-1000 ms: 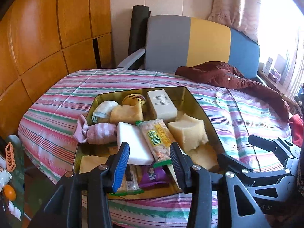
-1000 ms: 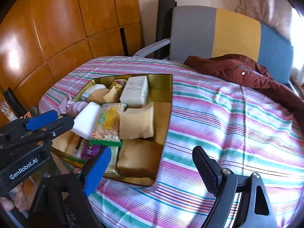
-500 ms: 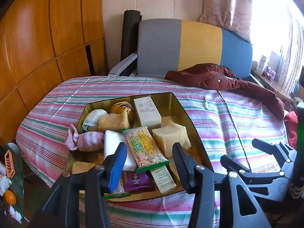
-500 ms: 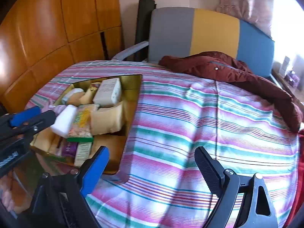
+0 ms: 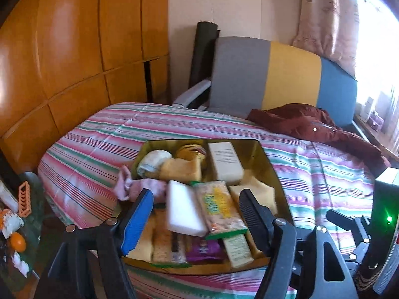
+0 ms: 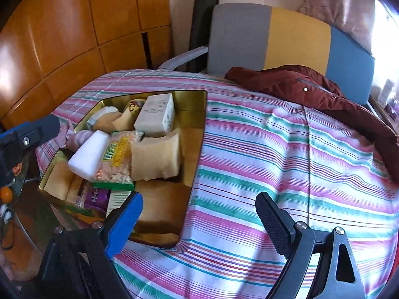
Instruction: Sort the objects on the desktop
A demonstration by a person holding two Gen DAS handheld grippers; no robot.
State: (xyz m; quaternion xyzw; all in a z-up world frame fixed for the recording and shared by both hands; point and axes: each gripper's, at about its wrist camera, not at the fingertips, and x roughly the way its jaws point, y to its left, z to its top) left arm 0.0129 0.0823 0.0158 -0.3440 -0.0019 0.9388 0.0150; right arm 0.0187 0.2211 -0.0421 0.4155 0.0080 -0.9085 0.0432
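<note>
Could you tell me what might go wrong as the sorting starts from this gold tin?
The gold tin sits near the table's edge on a loose striped cloth, so a tug could slide it off. The white block and snack packet lie stacked and tilted; as the empty left tongs open above them, a grab may catch both.

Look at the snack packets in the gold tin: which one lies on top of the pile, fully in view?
The green-edged cereal bar packet, beside the white block. The purple packet and the pale green one lie lower, partly covered at the tin's near end.
</note>
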